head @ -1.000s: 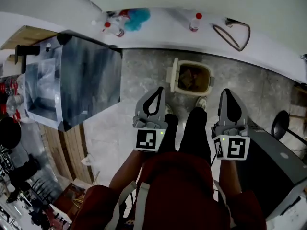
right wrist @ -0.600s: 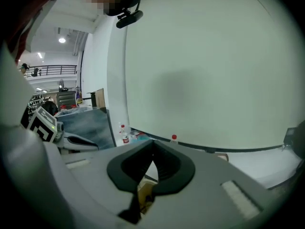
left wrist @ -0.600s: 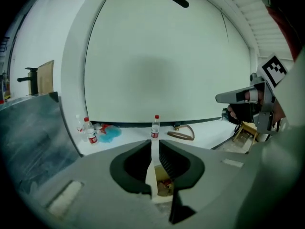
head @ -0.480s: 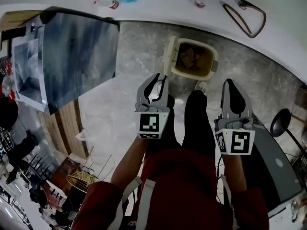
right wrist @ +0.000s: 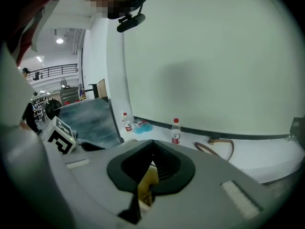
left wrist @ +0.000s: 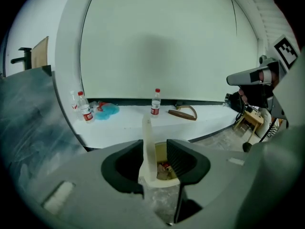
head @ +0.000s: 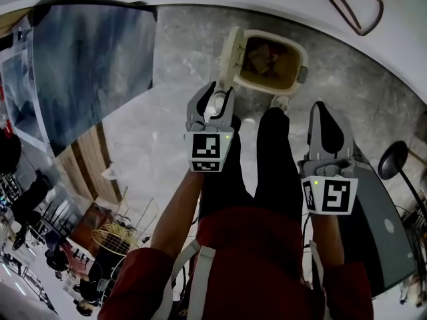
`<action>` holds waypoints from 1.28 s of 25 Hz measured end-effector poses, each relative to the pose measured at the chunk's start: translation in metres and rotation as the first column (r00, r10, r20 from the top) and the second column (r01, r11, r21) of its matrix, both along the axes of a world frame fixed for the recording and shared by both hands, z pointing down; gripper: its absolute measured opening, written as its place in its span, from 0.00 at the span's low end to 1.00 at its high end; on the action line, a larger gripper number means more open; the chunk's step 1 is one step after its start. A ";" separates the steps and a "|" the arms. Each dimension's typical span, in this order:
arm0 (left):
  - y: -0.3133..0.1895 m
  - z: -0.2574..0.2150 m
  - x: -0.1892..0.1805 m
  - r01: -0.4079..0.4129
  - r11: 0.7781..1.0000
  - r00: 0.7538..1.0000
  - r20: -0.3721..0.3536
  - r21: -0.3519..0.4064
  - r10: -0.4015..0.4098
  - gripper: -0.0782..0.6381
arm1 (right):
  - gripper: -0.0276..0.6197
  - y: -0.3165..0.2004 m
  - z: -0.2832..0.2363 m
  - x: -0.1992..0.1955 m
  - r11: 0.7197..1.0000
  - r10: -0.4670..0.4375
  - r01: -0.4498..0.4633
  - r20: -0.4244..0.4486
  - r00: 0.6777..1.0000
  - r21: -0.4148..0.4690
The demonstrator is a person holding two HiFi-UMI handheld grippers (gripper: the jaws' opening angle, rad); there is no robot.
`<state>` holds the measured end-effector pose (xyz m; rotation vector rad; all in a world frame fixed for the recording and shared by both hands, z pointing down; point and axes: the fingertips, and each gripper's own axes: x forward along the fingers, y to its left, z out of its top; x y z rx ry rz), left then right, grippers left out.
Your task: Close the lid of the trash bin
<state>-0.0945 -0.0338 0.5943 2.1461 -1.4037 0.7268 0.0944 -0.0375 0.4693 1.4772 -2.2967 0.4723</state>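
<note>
The cream trash bin (head: 299,71) stands on the grey floor with rubbish inside, and its lid (head: 229,53) is raised upright at its left side. My left gripper (head: 219,93) hangs just short of the lid's near end, its jaws opening with nothing pressed between them. In the left gripper view the lid (left wrist: 147,142) shows edge-on through the gap of that gripper (left wrist: 155,151), with the rubbish (left wrist: 164,170) behind it. My right gripper (head: 323,111) is shut and empty, to the right of the person's legs. The bin (right wrist: 147,184) shows beneath the right gripper (right wrist: 152,144).
A large dark slab (head: 87,65) fills the left. A white ledge (left wrist: 124,128) along the wall carries water bottles (left wrist: 155,102) and a brown strap (left wrist: 183,112). The person's shoe (head: 280,102) rests beside the bin. A dark box (head: 393,239) stands at the right, a wire basket (head: 110,252) lower left.
Both grippers have sunk towards the bin, which now looks closer. The left gripper's jaws have gone from shut to open. The right gripper's jaws stay shut.
</note>
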 end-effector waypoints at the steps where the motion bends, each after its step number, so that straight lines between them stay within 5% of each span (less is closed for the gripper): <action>1: 0.001 0.005 0.001 -0.001 1.000 1.000 0.002 -0.009 0.001 0.33 | 0.04 0.000 0.004 0.001 1.000 0.001 -0.001 0.000 1.000 -0.005; 16: 0.005 0.018 0.016 -0.022 0.999 1.000 0.010 -0.046 0.023 0.34 | 0.04 -0.001 0.024 0.020 0.999 0.035 -0.035 0.004 0.999 -0.035; 32: 0.022 0.038 0.108 -0.178 0.978 0.984 -0.040 -0.105 0.175 0.34 | 0.04 0.016 0.051 0.074 0.992 0.098 -0.097 0.011 0.995 -0.079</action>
